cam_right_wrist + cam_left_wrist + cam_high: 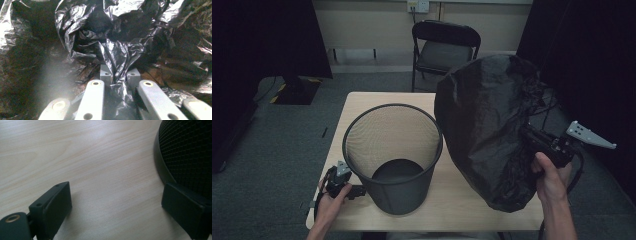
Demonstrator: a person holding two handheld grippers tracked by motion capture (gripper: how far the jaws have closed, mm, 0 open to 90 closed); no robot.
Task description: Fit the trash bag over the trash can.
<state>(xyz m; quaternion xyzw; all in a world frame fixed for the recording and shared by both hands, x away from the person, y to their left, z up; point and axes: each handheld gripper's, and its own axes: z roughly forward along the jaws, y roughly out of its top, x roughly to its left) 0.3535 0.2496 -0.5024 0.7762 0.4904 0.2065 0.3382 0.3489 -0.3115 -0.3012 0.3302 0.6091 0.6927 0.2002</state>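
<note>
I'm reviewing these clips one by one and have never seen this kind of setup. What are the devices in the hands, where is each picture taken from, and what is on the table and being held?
A person holds a hand-operated two-jaw gripper in each hand; there is no robot arm. The high view looks down on the table from above the person. There the left gripper rests low beside the mesh bin, and the right gripper holds up a black plastic bag, billowed out next to the bin.

The other two pictures come from cameras riding on the grippers, looking along their jaws. The left gripper view shows its jaws apart over bare wood, one jaw close to the bin's base, with nothing between them. The right gripper view shows crumpled bag film pinched between its closed jaws.
</note>
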